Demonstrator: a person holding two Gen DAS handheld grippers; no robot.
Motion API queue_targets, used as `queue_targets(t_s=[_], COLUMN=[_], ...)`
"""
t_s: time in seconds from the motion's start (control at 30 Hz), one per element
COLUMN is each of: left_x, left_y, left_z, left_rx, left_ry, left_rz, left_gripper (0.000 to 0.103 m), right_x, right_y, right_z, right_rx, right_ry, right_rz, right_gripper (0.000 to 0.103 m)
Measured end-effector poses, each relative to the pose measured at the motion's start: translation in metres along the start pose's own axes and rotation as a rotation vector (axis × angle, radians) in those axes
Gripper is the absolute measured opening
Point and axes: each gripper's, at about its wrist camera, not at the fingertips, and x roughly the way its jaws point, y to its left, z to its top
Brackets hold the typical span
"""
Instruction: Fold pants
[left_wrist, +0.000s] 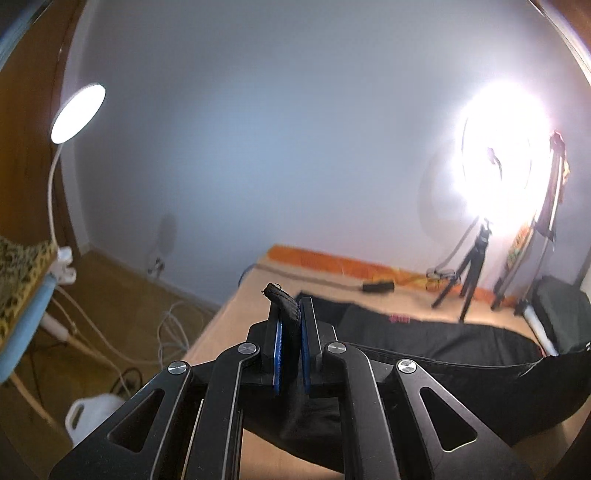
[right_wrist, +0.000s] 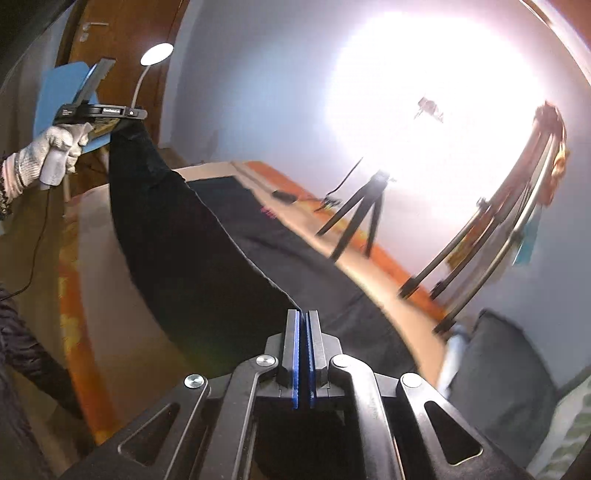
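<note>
The left gripper (left_wrist: 291, 317) is clamped on a bunched edge of the black pants (left_wrist: 424, 339), a dark nub of cloth sticking up between its blue pads (left_wrist: 279, 354). The right gripper (right_wrist: 303, 321) has its fingers pressed nearly together on a thin edge of the same pants (right_wrist: 192, 258). In the right wrist view the left gripper (right_wrist: 131, 116) shows at upper left, held by a gloved hand (right_wrist: 48, 155), with the cloth hanging down from it and stretching in a broad black sheet to the right gripper. The lifted part rises above the bed (left_wrist: 229, 314); the rest of the pants lies along the bed toward its far edge, with a small pink mark (left_wrist: 399, 318) on the flat part. At the far edge, near the wall, a tripod (left_wrist: 469, 273) stands under a glaring ring light (left_wrist: 502, 147), and a small dark object (left_wrist: 376, 286) lies just beside the orange border (left_wrist: 332, 264). A clip lamp (left_wrist: 77, 112) glows off the bed's left side, above cables (left_wrist: 170, 332) on the floor. A dark cushion (left_wrist: 561, 310) sits at the bed's right end.
</note>
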Motion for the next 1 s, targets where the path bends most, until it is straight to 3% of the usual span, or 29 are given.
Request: queue_targets(t_s=[0.2, 0.4, 0.73, 1.0], left_x=[0.039, 0.104, 0.209, 0.27], left_y=[-0.01, -0.029, -0.042, -0.057], left_z=[0.029, 0.043, 0.021, 0.004], left_rx=[0.01, 0.047, 0.097, 0.153], left_ry=[-0.011, 0.042, 0.203, 0.274], left_rz=[0.03, 0.076, 0.177, 0.25], left_gripper=[0.007, 0.007, 0.007, 0.007], right_x=[0.038, 0.105, 0.216, 0.265], right_y=[-0.023, -0.055, -0.084, -0.093], right_z=[0.035, 0.056, 0.056, 0.049], right_rx=[-0.063, -0.103, -0.126, -0.126], right_ry=[0.02, 0.064, 0.152, 0.197], right_rz=[-0.088, -0.173, -0.203, -0.261], right_gripper=[0.0, 0.0, 0.0, 0.0])
